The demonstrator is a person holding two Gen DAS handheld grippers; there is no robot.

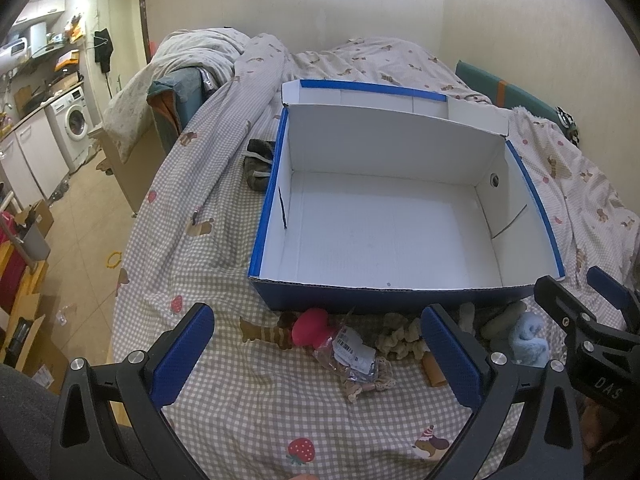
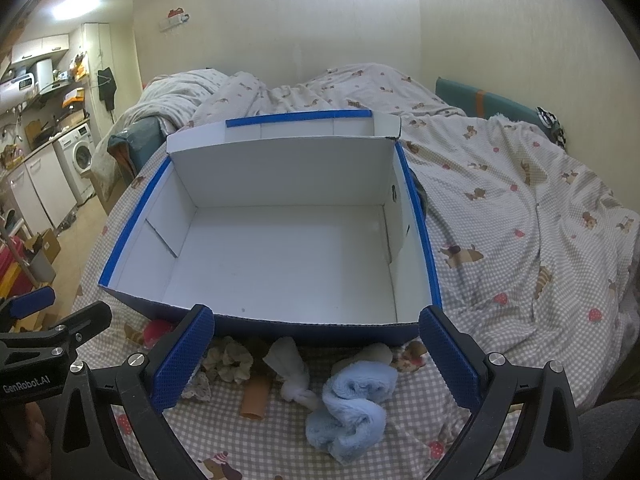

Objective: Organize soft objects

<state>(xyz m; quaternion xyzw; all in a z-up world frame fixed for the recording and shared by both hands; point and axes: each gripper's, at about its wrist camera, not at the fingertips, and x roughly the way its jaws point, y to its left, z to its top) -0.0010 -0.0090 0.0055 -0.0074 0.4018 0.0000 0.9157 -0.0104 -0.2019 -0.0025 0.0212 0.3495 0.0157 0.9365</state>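
An open blue cardboard box (image 1: 400,296) with a white inside stands empty on the checked bedspread, seen again in the right wrist view as box (image 2: 132,216). Soft items lie in a row before its near wall: a pink plush (image 1: 310,326), a wrapped packet (image 1: 352,354), a beige scrunchie (image 1: 400,338), a fluffy light-blue sock (image 2: 352,404), a knotted white sock (image 2: 292,376) and a tan tube (image 2: 256,396). My left gripper (image 1: 318,356) hovers open over the pink plush and packet. My right gripper (image 2: 316,352) hangs open above the blue and white socks.
A dark grey sock bundle (image 1: 258,164) lies left of the box. Rumpled duvet (image 2: 500,200) covers the bed's back and right. The bed's left edge drops to a floor with cartons (image 1: 36,220); a washing machine (image 1: 74,126) stands beyond.
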